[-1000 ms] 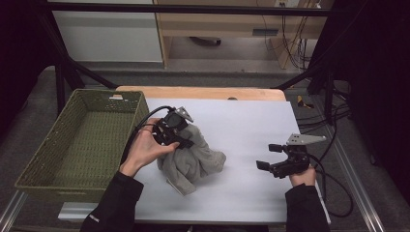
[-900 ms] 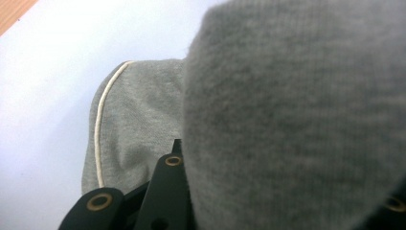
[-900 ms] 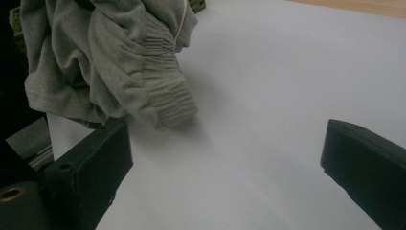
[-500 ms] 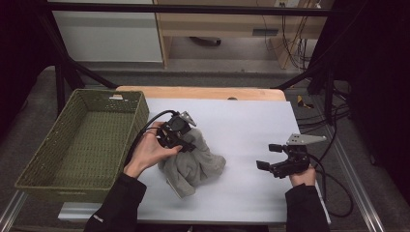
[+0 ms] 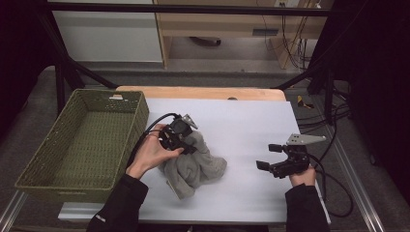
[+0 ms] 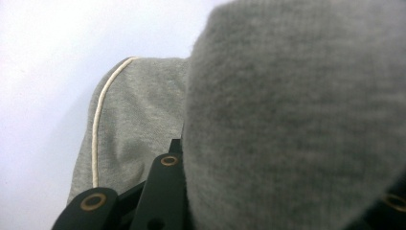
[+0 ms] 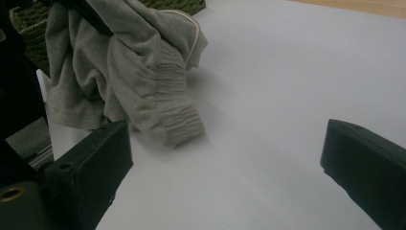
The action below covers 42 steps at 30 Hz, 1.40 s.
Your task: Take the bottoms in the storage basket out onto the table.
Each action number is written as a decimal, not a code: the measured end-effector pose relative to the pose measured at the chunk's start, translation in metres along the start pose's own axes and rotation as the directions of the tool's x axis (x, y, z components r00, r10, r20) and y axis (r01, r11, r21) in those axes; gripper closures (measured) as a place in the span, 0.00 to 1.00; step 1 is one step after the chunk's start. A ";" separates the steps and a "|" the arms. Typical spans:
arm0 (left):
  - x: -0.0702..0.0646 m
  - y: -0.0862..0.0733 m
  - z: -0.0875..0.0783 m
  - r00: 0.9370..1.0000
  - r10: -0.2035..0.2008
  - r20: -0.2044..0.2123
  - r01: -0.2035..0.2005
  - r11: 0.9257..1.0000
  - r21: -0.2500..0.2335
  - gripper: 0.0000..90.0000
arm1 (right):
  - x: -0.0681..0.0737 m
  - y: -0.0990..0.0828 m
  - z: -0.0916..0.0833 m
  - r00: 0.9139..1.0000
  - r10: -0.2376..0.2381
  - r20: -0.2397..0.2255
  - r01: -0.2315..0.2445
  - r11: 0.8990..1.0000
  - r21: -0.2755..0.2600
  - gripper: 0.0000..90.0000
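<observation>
One grey garment (image 5: 193, 164), one green woven basket (image 5: 87, 145) and two grippers sit on or over the white tabletop (image 5: 241, 125). The garment lies bunched near the middle of the tabletop, just right of the basket, which stands at the left edge.

The left gripper (image 5: 186, 145) is held by the left hand (image 5: 152, 153) at the garment's upper part, its jaws closed on a fold of the cloth — in the left gripper view grey knit (image 6: 297, 110) wraps over the jaws, and a cream-piped edge (image 6: 98, 129) shows beyond. The right gripper (image 5: 268, 157) rests low over bare tabletop, well apart from the garment, jaws spread wide and holding nothing.

The right gripper view adds the garment's ribbed cuff (image 7: 179, 115) touching the tabletop — and the cloth lifted from above.
</observation>
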<state>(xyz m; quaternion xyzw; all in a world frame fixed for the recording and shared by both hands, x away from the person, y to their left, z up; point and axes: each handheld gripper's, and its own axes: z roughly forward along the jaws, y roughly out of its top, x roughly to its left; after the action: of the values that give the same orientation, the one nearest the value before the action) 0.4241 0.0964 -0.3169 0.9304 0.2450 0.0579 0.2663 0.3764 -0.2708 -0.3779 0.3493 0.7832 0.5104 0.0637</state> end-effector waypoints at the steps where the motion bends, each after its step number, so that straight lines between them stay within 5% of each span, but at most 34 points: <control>1: 0.000 0.000 0.001 1.000 -0.001 0.000 0.001 1.000 0.001 0.80 | 0.000 0.000 0.000 1.000 0.000 0.000 0.000 1.000 -0.001 0.05; 10: 0.004 -0.005 0.006 1.000 -0.007 -0.013 0.007 1.000 -0.002 0.66 | 0.000 0.000 0.000 1.000 0.001 -0.001 -0.001 1.000 -0.001 0.05; 26: 0.006 -0.008 -0.006 0.997 -0.031 -0.064 0.026 0.996 -0.085 0.08 | 0.000 0.000 0.000 1.000 -0.002 -0.002 0.002 1.000 0.000 0.05; 32: 0.005 -0.009 -0.018 0.994 -0.053 -0.098 0.042 0.993 -0.112 0.03 | 0.000 0.000 0.001 1.000 0.000 -0.002 0.000 1.000 0.002 0.05; 42: 0.000 -0.013 -0.039 0.995 -0.055 -0.089 0.041 0.986 -0.159 0.03 | 0.000 0.000 0.000 1.000 0.000 -0.004 0.000 1.000 0.001 0.05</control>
<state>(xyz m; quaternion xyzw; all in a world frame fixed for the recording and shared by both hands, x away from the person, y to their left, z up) 0.4099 0.1240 -0.2905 0.8967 0.2742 0.1137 0.3282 0.3766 -0.2706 -0.3780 0.3482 0.7837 0.5106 0.0619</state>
